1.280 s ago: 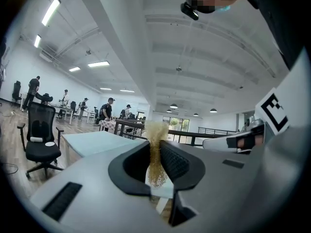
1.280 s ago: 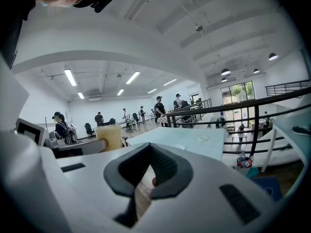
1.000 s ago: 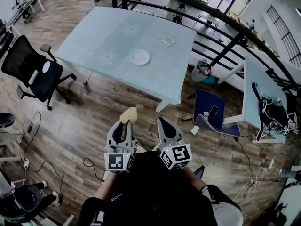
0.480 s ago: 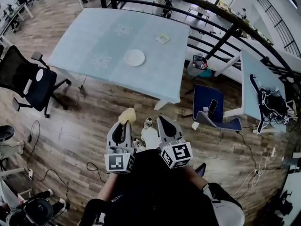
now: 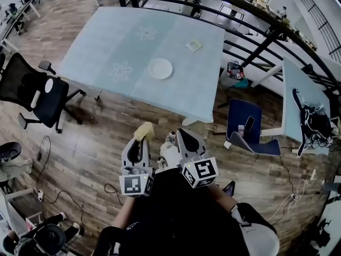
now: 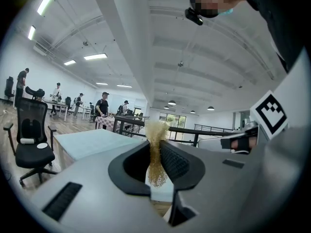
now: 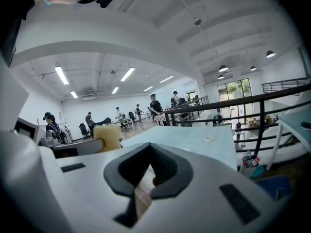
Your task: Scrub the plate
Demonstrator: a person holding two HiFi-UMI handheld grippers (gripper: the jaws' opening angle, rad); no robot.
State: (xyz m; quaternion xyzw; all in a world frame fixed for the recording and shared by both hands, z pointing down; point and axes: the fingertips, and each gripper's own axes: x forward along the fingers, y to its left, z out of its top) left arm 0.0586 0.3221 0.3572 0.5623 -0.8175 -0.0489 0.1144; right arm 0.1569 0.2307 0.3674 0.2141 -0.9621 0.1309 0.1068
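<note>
While I stand on the wooden floor [image 5: 96, 137] well back from the pale blue counter [image 5: 101, 41], a black office chair [image 5: 34, 92] sits off to my left, near the counter's left end. My left gripper [image 5: 141, 138] is held out low in front of my body, its fingers [image 6: 181, 163] closed on a yellow fibrous scrubber [image 6: 156, 152]. The scrubber is pinched between the ribbed pads, and its frayed tuft sticks up past the tips. Ahead of both grippers, the white plate [image 5: 160, 68] lies flat on the counter, right of a pale flower pattern on the cloth and well apart from the scrubber. Nothing touches the plate. My right gripper [image 5: 185, 133] is just beside the left one at about the same height, with its fingers brought together at the tips and nothing between them; only floor shows through the gap behind the pads. Farther back on the counter, toward its right corner, rests a small yellowish square pad [image 5: 193, 46], too small to name more closely. A black railing [image 5: 250, 41] runs behind the counter. To the right stands a blue chair [image 5: 242, 122] with a dark phone on its seat, and beyond it a second pale counter [image 5: 298, 84] carrying a tangle of cables.
</note>
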